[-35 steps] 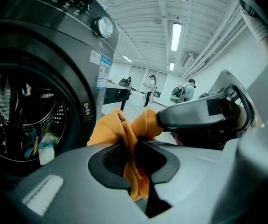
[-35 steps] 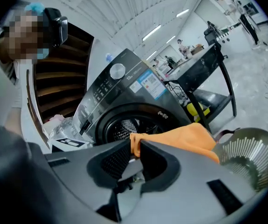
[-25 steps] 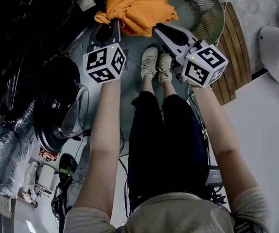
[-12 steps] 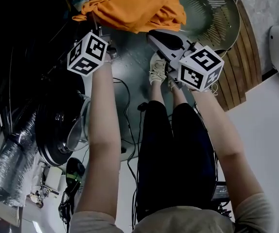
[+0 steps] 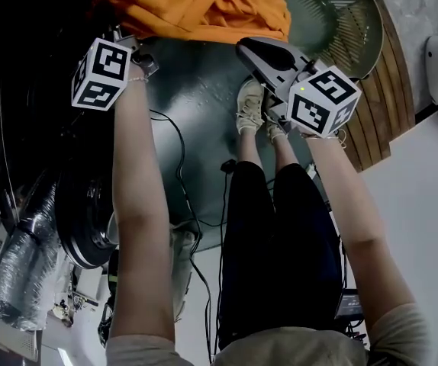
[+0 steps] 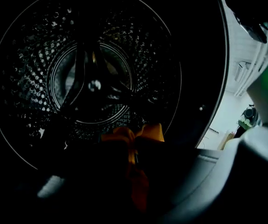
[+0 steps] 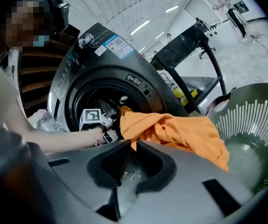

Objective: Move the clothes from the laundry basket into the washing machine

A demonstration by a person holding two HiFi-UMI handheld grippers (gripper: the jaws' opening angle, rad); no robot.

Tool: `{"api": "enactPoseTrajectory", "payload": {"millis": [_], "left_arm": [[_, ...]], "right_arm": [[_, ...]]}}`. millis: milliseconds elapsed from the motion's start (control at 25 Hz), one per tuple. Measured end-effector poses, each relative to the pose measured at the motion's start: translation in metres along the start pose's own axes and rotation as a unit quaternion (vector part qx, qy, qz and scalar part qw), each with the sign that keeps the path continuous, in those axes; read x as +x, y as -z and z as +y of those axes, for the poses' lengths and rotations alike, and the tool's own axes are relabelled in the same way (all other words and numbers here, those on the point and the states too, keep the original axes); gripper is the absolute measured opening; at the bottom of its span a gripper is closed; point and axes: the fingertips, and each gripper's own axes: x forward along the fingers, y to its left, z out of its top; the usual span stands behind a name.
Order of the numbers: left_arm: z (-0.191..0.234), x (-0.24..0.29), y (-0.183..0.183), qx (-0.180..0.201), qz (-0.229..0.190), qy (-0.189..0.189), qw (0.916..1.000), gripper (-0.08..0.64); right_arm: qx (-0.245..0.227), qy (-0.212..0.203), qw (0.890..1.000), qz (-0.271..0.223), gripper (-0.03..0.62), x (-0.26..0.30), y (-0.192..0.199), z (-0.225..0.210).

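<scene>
An orange garment [image 5: 204,6] stretches across the top of the head view, from the dark washing machine opening toward the green laundry basket [image 5: 333,14]. My left gripper [image 5: 123,36] is shut on one end of it. In the left gripper view that gripper [image 6: 134,139] faces the steel drum [image 6: 92,78], orange cloth bunched between its jaws. My right gripper [image 5: 242,46] sits at the garment's lower edge. In the right gripper view its tips [image 7: 130,143] are closed where a fold of the garment [image 7: 180,129] dips between them. The basket [image 7: 250,139] looks empty.
The washer's round glass door [image 5: 89,219] hangs open at the left, beside a silver hose [image 5: 13,273]. The person's legs and shoes [image 5: 253,105] stand between the arms. Wooden slats [image 5: 379,90] lie to the right of the basket. Cables trail on the floor.
My left gripper has swung left toward the washer opening, carrying its end of the orange garment, which now spreads wider. The right gripper has shifted only a little.
</scene>
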Motion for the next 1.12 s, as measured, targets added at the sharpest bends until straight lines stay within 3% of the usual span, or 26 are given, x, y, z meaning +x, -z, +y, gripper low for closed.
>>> {"api": "enactPoseTrajectory", "payload": {"millis": [280,400,480,560,640,1000,1120], "left_arm": [[0.006,0.007,-0.024,0.029,-0.067,-0.067,0.9951,0.054],[0.011,0.018,-0.008,0.04,-0.054,-0.093,0.9933,0.058],[0.018,0.027,0.007,0.021,-0.026,-0.102,0.9942,0.103],[0.026,0.032,0.016,-0.005,-0.003,-0.102,0.9947,0.209],[0.03,0.031,0.018,-0.026,0.009,-0.098,0.9948,0.249],[0.018,-0.035,0.014,-0.056,0.008,-0.065,0.9963,0.275],[-0.002,-0.055,0.033,-0.066,0.023,-0.046,0.9965,0.284]], "right_arm": [[0.013,-0.001,1.0,0.003,0.028,-0.003,0.009,-0.001],[0.015,-0.006,1.0,0.011,0.028,-0.004,0.016,0.0],[0.017,-0.008,1.0,0.016,0.028,-0.002,0.02,0.003],[0.017,-0.011,1.0,0.017,0.028,-0.001,0.021,0.005],[0.017,-0.012,1.0,0.018,0.028,-0.002,0.021,0.005],[-0.004,-0.003,1.0,0.016,0.028,-0.011,0.017,0.013],[0.002,-0.002,1.0,0.01,0.028,-0.015,0.015,0.01]]}}
